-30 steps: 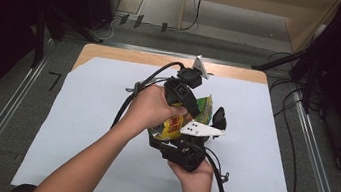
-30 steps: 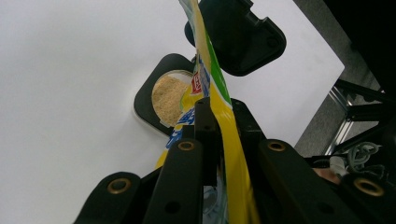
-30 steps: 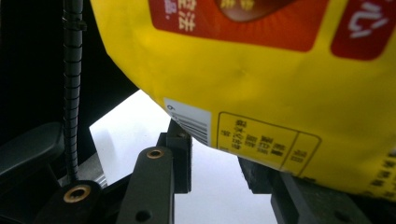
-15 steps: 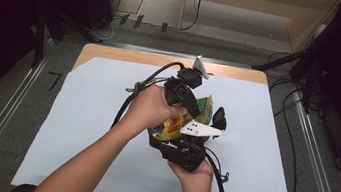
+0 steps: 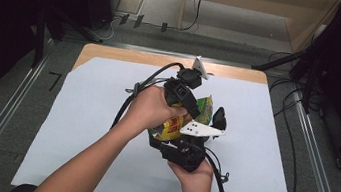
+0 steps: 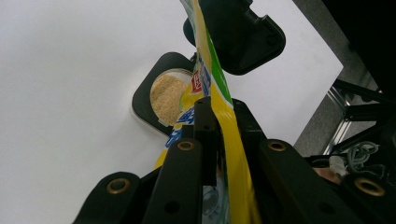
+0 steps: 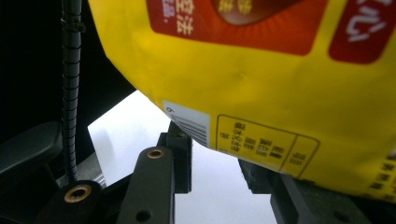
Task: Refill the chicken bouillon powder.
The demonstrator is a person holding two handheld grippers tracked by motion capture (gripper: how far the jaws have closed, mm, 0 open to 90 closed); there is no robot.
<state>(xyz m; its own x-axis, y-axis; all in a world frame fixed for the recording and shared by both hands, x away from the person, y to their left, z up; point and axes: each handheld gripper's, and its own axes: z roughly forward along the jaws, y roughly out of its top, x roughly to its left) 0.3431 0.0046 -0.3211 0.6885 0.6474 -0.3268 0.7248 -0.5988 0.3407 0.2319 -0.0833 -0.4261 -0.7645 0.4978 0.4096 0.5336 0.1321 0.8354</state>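
Stillness marks the last second: the yellow snack bag (image 5: pixel 174 127) remains above the table (image 5: pixel 80 113) centre, left gripper (image 6: pixel 219 116) clamped on its edge, right gripper (image 7: pixel 224 154) at six o'clock, jaws parted around its bottom, so no progress yet.

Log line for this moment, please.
left hand-held gripper: shut on snack bag | right hand-held gripper: at bag's lower edge, grip unclear | bag: above white sheet
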